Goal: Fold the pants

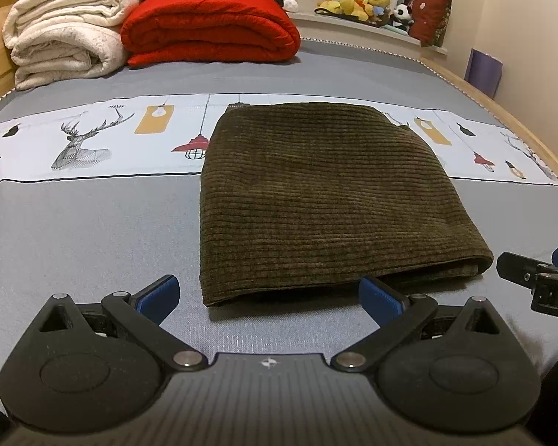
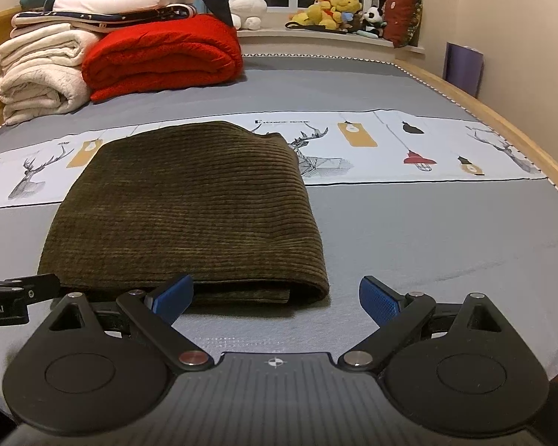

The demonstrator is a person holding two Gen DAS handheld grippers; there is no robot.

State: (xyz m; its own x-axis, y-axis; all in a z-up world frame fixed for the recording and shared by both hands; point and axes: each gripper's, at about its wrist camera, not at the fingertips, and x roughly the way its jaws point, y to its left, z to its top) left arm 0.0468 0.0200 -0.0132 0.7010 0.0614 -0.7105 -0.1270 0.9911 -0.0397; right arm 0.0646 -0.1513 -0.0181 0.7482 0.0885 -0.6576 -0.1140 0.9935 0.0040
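Looks basically done: the dark olive corduroy pants sit folded into a neat rectangle on the grey printed bed sheet, with the left gripper and right gripper both spread wide and empty at the near edge, probably just letting go.

Partial white lettering "oot.AI" on left gripper body, seen at frame edge. Single white "D" on right gripper body. Small print on bedsheet band, illegible.
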